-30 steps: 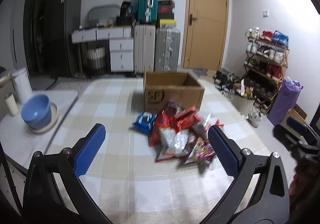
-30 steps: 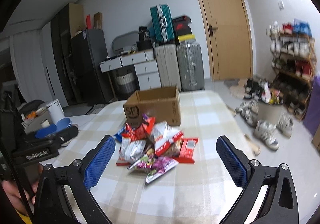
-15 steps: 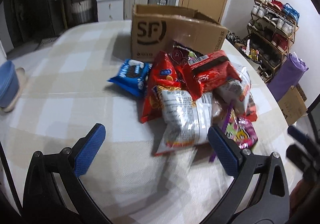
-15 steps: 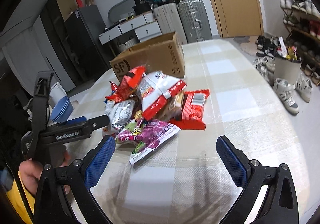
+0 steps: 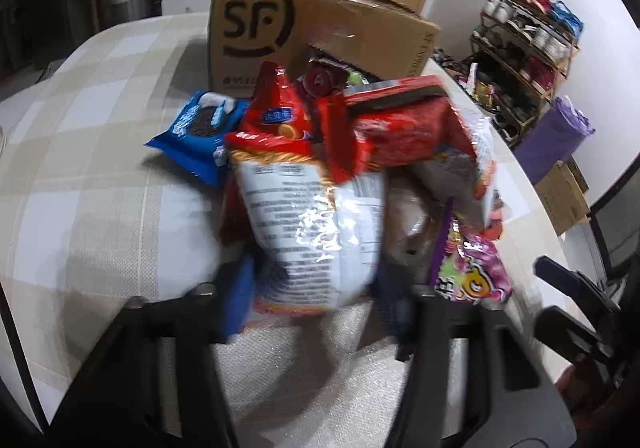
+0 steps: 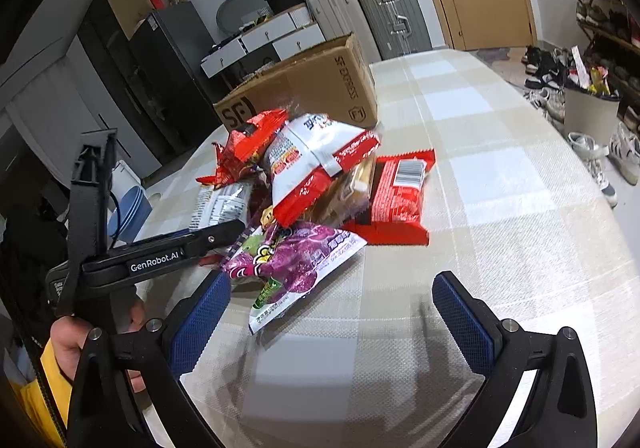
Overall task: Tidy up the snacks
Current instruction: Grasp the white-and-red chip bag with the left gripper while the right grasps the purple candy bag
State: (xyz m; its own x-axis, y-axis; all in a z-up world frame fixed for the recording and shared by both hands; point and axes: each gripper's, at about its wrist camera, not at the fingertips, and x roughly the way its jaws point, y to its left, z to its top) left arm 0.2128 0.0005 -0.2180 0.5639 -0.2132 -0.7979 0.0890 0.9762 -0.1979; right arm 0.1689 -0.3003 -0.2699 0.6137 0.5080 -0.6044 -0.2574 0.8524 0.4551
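The left gripper (image 5: 312,288) (blurred) straddles a silver snack bag (image 5: 312,224), its grasp unclear. The right gripper (image 6: 332,312) hangs wide open, the purple candy bag (image 6: 292,260) just ahead.

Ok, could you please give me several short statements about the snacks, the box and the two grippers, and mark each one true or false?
1. The cardboard box stands behind the snack pile. True.
2. The left gripper has its fingers on either side of the silver snack bag. True.
3. The right gripper is shut on the purple candy bag. False: it is open, and the bag only lies near its left finger.
4. The blue cookie pack is inside the box. False: it lies on the table at the pile's edge.
5. The red wrapper with the barcode lies on the table. True.
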